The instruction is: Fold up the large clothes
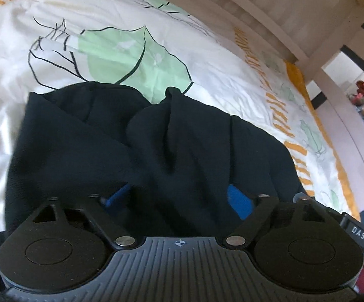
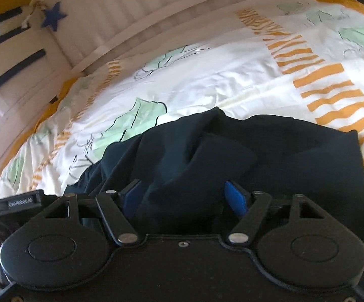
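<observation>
One dark navy garment [image 1: 156, 138] lies bunched on a leaf-print bedspread [image 1: 136, 58]; the left gripper [image 1: 179, 196] and right gripper [image 2: 184, 196] hold blue fingers [image 2: 236, 198] wide, loose cloth heaped between them

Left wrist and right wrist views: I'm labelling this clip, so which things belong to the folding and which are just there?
For the job:
dark garment
left tongs
right tongs

Just there:
leaf-print bedcover
white headboard
blue star
</observation>
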{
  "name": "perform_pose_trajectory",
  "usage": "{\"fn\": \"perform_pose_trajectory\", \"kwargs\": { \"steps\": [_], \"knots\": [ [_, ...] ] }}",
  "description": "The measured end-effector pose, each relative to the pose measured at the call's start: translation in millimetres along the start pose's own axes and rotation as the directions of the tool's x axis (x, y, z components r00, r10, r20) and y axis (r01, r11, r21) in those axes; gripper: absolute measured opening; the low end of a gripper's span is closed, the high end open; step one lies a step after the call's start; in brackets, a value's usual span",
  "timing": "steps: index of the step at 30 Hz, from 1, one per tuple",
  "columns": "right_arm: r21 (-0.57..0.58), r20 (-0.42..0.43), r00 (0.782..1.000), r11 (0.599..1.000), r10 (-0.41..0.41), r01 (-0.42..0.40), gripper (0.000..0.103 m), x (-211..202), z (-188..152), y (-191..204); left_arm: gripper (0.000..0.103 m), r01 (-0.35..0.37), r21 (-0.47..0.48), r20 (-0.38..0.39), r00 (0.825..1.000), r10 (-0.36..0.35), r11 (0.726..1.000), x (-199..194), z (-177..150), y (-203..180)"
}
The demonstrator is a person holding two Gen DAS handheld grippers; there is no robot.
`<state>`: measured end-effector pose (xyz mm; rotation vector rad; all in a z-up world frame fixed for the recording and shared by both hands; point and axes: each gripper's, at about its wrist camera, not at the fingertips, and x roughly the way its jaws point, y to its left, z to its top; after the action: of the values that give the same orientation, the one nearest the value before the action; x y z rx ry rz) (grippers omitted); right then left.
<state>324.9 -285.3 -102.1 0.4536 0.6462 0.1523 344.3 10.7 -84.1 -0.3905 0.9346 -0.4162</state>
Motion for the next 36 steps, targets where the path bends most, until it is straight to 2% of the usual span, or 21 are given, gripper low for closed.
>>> {"fn": "perform_pose_trajectory", "kwargs": {
  "steps": [2,4,5,6,7,9,10,13,15,17,19,22,24,25,26,28,30,32,34,36],
  "knots": [
    [0.012,0.008,1.000,1.000,-0.013,0.013,0.075,-0.8,-4.3,-2.8,0.071,-0.003,0.015,0.002,1.000,0.003,1.000,2.5,2.4,-4.1],
    [0.016,0.014,1.000,1.000,-0.024,0.024,0.075,-0.2,-6.1,-3.6,0.061,-0.005,0.018,0.009,1.000,0.005,1.000,4.9,4.1,-5.2],
    [0.019,0.016,0.999,0.999,-0.031,0.030,0.075,2.2,-4.8,-3.7,0.040,0.009,0.012,0.017,1.000,-0.009,1.000,4.7,4.4,-4.0],
    [0.021,0.014,0.999,0.999,-0.043,0.043,0.070,4.7,-3.9,-3.5,0.009,0.016,0.000,0.025,1.000,-0.016,1.000,5.6,5.7,-2.6],
    [0.021,0.012,0.998,0.998,-0.055,0.055,0.063,6.3,-3.9,-2.9,0.007,-0.005,-0.007,0.046,0.999,0.006,1.000,4.7,7.2,-2.2],
    [0.000,0.002,0.996,0.996,-0.084,0.084,0.019,7.8,-3.5,0.6,0.007,-0.024,0.008,0.093,0.995,0.023,1.000,-5.7,11.4,-6.6],
    [-0.011,0.000,0.995,0.995,-0.096,0.096,0.019,7.4,-1.0,2.9,0.007,-0.018,0.025,0.128,0.992,0.015,1.000,-15.9,13.5,-11.3],
    [-0.012,0.071,0.997,0.999,-0.043,0.043,0.018,-13.6,9.3,10.2,0.007,0.001,0.103,0.221,0.975,-0.024,0.995,-53.3,14.1,-24.5],
    [-0.036,0.134,0.991,0.999,-0.020,0.025,0.018,-33.6,12.9,16.4,0.007,0.011,0.119,0.233,0.972,-0.038,0.993,-65.2,9.8,-24.4],
    [-0.048,0.154,0.988,0.999,-0.016,0.023,0.018,-44.7,9.1,15.4,0.008,-0.002,0.115,0.224,0.974,-0.024,0.993,-63.7,-1.3,-16.5],
    [-0.032,0.124,0.991,0.998,-0.047,0.052,0.018,-42.8,-2.3,5.4,0.008,-0.052,0.099,0.186,0.982,0.033,0.994,-47.8,-14.3,-2.8],
    [0.005,0.023,0.990,0.990,-0.142,0.142,0.017,-20.1,-26.6,-17.3,0.015,-0.088,0.054,0.107,0.991,0.082,0.995,-18.0,-31.9,18.7],
    [0.025,-0.003,0.988,0.988,-0.154,0.154,0.015,-9.7,-40.1,-28.4,0.017,-0.083,0.085,0.150,0.986,0.069,0.993,-17.6,-40.5,20.3],
    [0.027,0.024,0.989,0.989,-0.145,0.145,0.014,-11.2,-45.3,-29.8,0.018,-0.090,0.107,0.160,0.985,0.072,0.990,-18.8,-41.7,17.5],
    [0.023,0.035,0.989,0.989,-0.146,0.146,0.014,-12.0,-46.6,-28.9,0.021,-0.096,0.119,0.163,0.984,0.076,0.988,-20.6,-41.8,15.6],
    [0.021,0.047,0.988,0.989,-0.147,0.146,0.025,-14.3,-45.5,-24.7,0.034,-0.112,0.123,0.163,0.982,0.091,0.986,-26.7,-38.9,10.6],
    [0.006,0.074,0.983,0.986,-0.166,0.166,0.050,-21.4,-44.0,-20.0,0.055,-0.145,0.131,0.205,0.972,0.117,0.981,-39.5,-38.4,3.1],
    [-0.024,0.133,0.974,0.982,-0.182,0.187,0.064,-33.7,-43.5,-10.8,0.059,-0.180,0.172,0.270,0.954,0.130,0.969,-54.1,-41.2,-10.4],
    [-0.068,0.187,0.966,0.978,-0.181,0.196,0.064,-45.5,-43.7,3.5,0.064,-0.189,0.219,0.303,0.946,0.117,0.957,-60.0,-42.6,-24.7],
    [-0.132,0.219,0.964,0.975,-0.148,0.180,0.065,-51.1,-43.3,21.3,0.071,-0.192,0.273,0.308,0.946,0.103,0.943,-58.9,-43.3,-42.0]
  ]
}}
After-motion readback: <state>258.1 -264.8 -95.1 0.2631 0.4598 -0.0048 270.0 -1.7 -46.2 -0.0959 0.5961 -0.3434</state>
